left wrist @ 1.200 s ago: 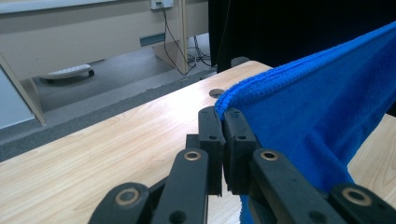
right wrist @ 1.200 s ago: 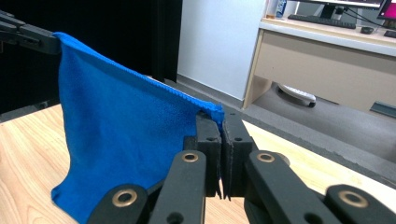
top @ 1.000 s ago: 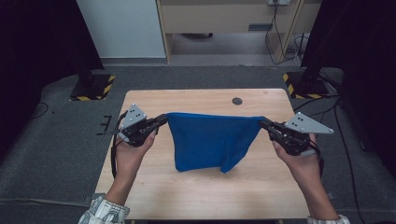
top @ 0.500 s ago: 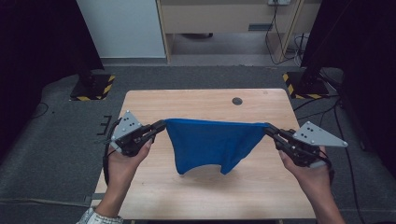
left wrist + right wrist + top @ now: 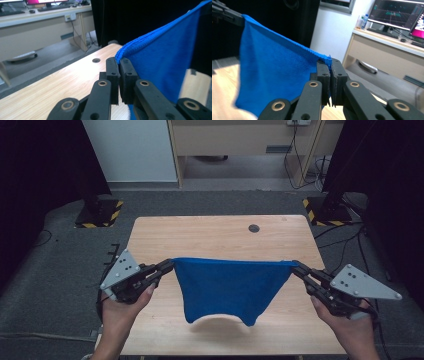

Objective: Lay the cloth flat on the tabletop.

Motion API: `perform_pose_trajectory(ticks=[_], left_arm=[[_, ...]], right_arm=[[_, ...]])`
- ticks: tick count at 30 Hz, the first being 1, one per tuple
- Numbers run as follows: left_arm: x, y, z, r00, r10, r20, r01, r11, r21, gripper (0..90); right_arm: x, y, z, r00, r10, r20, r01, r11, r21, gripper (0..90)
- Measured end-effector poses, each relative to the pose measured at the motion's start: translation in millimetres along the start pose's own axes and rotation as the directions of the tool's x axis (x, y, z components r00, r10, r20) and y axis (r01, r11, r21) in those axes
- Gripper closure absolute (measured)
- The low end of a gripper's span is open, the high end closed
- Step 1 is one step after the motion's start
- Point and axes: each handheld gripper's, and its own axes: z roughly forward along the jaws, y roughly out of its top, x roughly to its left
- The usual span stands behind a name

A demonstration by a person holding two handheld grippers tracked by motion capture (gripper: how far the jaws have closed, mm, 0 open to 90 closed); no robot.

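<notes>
A blue cloth (image 5: 227,287) hangs stretched in the air above the wooden table (image 5: 210,237), its top edge taut and its lower edge off the surface. My left gripper (image 5: 169,266) is shut on the cloth's left top corner; in the left gripper view the blue cloth (image 5: 165,60) runs up and right from my left gripper (image 5: 119,65). My right gripper (image 5: 296,267) is shut on the right top corner. In the right gripper view the cloth (image 5: 274,72) spreads leftward from my right gripper (image 5: 330,65) toward the other gripper (image 5: 227,13) at the far corner.
A small round black hole (image 5: 254,228) sits in the table near its far edge. Grey carpet surrounds the table. Black stands with yellow-striped bases (image 5: 100,214) stand at the far left and far right. A desk with monitors (image 5: 397,17) is behind.
Both grippers have drawn toward the person's side and moved further apart, lifting the cloth. Its top edge is now tauter and the hanging part looks wider.
</notes>
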Motion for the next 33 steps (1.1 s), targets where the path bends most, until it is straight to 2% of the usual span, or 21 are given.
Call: perform_pose_trajectory(ticks=[4,8,10,14,16,23,31,33], left_arm=[[21.6,-13.2,34.0,0.9992,-0.019,-0.035,0.021,0.9961,0.085,86.5],[47.8,-33.9,68.1,0.9951,-0.084,-0.052,0.091,0.9845,0.15,86.4],[55.1,-41.1,80.4,0.9935,-0.096,-0.062,0.105,0.9787,0.176,86.3],[65.0,-50.4,98.4,0.9899,-0.116,-0.082,0.13,0.97,0.205,86.2],[68.7,-53.1,104.5,0.9884,-0.123,-0.088,0.14,0.9671,0.213,86.2],[77.8,-62.1,121.1,0.9815,-0.153,-0.115,0.177,0.9568,0.231,86.1],[88.8,-75.5,136.1,0.9748,-0.173,-0.141,0.206,0.9425,0.264,86.1],[91.0,-78.6,137.5,0.9734,-0.176,-0.147,0.21,0.9401,0.268,86.2]], right_arm=[[-9.9,-14.7,33.2,0.999,-0.004,0.044,0.001,0.997,0.081,87.3],[-23.1,-40.4,73.0,0.9976,0.019,0.066,-0.029,0.986,0.163,87.2],[-32.2,-57.3,94.4,0.9968,0.039,0.07,-0.052,0.977,0.206,87.2],[-46.3,-79.8,121.8,0.9949,0.068,0.075,-0.084,0.967,0.239,86.8],[-52.1,-86.5,131.0,0.9929,0.091,0.077,-0.107,0.963,0.248,86.6],[-63.2,-98.1,150.7,0.99,0.113,0.083,-0.132,0.954,0.268,85.1],[-68.2,-109.8,170.7,0.9888,0.122,0.086,-0.142,0.942,0.304,85.3],[-68.9,-112.2,175.0,0.9871,0.137,0.083,-0.156,0.938,0.309,85.5]])
